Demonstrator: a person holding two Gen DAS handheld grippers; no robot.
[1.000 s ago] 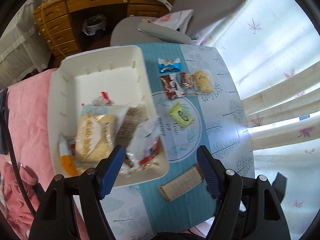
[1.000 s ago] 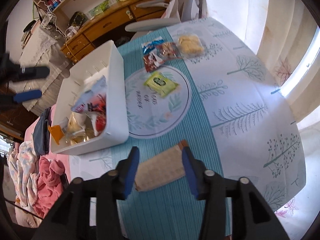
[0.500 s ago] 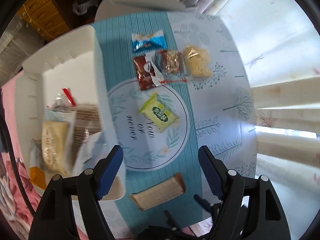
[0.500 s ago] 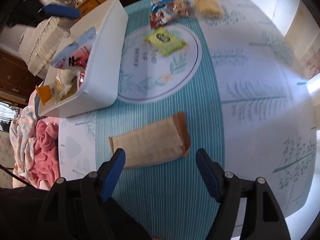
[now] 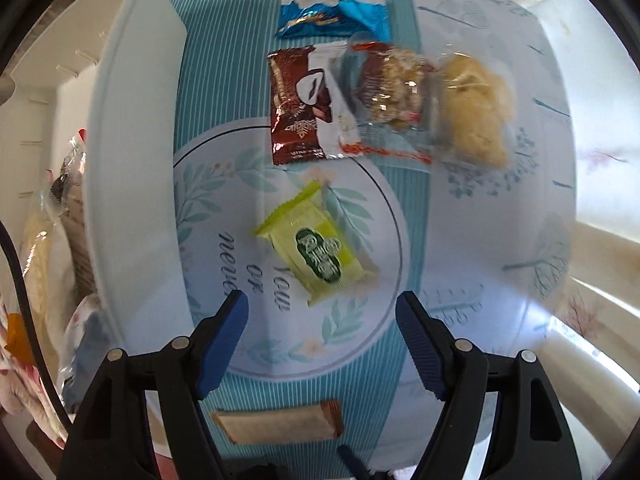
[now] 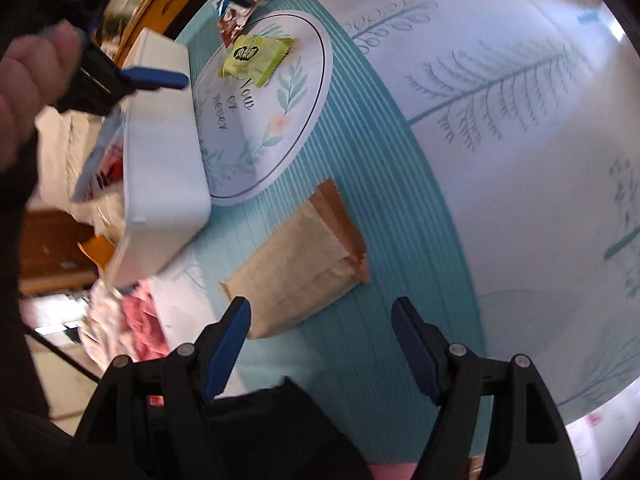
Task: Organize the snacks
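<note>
My left gripper (image 5: 322, 312) hangs over the desk (image 5: 488, 208) with its jaws apart and nothing between them, the green snack packet (image 5: 316, 250) lying just ahead of the tips. The white bin (image 5: 132, 184) sits to the left and holds several wrapped snacks (image 5: 64, 216) piled at its near end. Beyond the green packet lie a brown packet (image 5: 298, 106), a blue one (image 5: 332, 14) and two clear-wrapped pastries (image 5: 432, 100). My right gripper (image 6: 322, 318) has just been opening; its jaws stand apart, empty, above the tan packet (image 6: 304, 272), which lies flat beside the bin.
</note>
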